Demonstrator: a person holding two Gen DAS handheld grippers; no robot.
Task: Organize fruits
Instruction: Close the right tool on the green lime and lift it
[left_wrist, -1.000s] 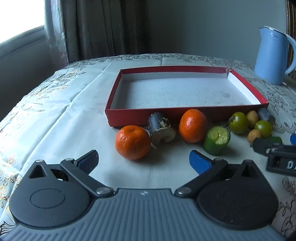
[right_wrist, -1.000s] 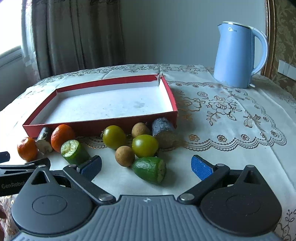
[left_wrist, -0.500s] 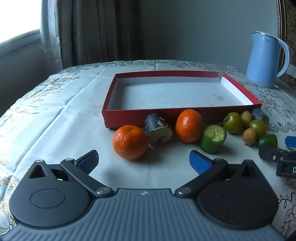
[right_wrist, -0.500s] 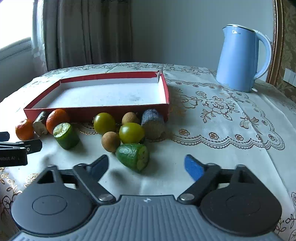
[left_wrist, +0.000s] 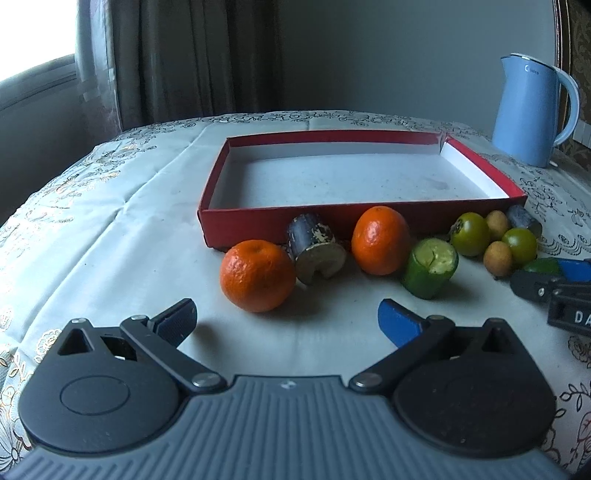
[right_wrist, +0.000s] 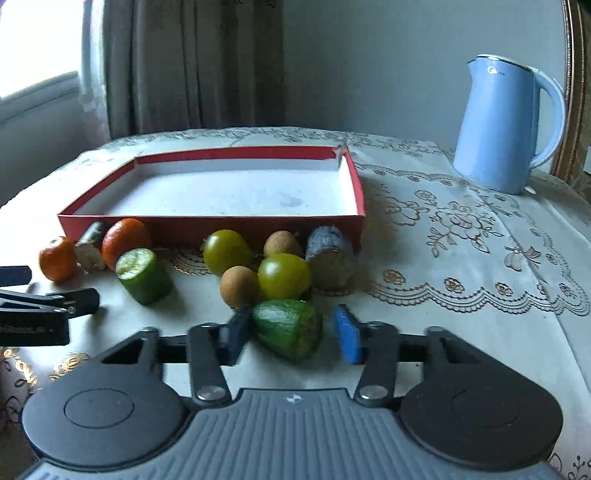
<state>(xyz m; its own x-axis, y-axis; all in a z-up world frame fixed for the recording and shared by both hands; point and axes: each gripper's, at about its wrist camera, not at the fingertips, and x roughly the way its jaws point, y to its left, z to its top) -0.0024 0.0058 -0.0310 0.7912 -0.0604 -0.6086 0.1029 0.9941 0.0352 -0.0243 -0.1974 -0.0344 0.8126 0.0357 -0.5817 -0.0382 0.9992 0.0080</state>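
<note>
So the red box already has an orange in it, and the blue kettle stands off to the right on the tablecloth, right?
Not quite. The red box holds nothing; its white floor is bare, as the left wrist view shows. Both oranges lie on the tablecloth in front of its near wall. The blue kettle does stand off to the right.

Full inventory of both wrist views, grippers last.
red box: 1, red with white inside, mid-table, nothing in it
oranges: 2, orange, before the box's front wall
cane stubs: 2, dark, against the front wall
cut green pieces: 2, green, nearest the grippers
round green fruits: 2, yellow-green, front right
small tan fruits: 2, tan, among those
kettle: 1, light blue, far right
tablecloth: 1, white, embroidered
curtain: brown, behind
left gripper: open, short of an orange
right gripper: just closing around one green piece, not yet clamped
</note>
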